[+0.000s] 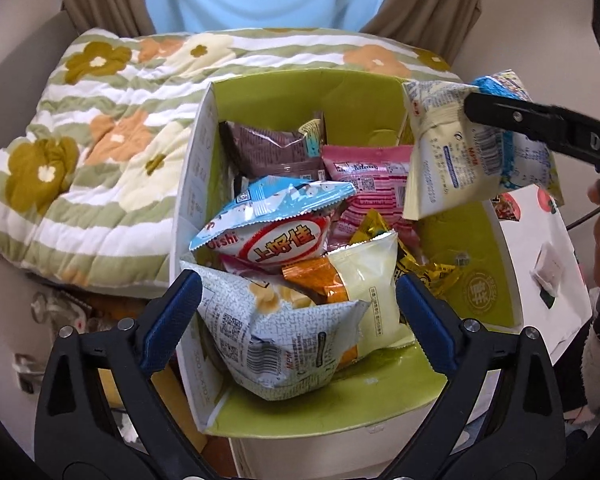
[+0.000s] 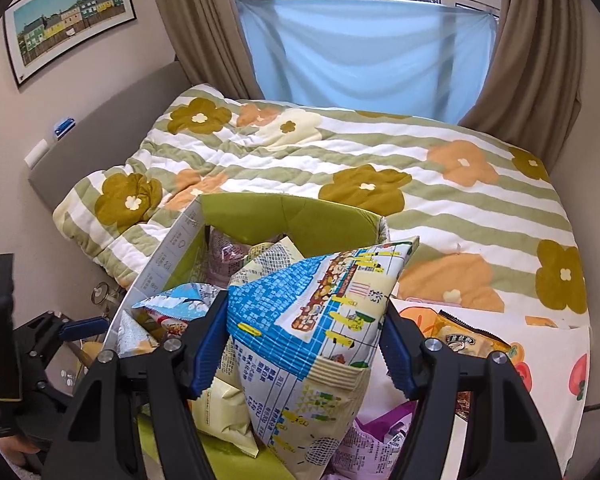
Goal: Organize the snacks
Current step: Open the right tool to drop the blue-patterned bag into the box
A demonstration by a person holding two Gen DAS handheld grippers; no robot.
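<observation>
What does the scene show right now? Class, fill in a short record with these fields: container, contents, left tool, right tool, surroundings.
container: open box with green lining, standing beside the bed
contents: many snack packets, among them a blue-and-white Oishi packet, a pink packet and a brown packet
left tool: open above the box, a grey-white packet loose between its fingers
right tool: shut on a blue-and-yellow packet, held over the box
surroundings: flowered quilt, blue cloth over the window

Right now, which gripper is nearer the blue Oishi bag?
Left. The left gripper hangs open just below the Oishi bag in the box; the right gripper holds another packet off to the side.
</observation>
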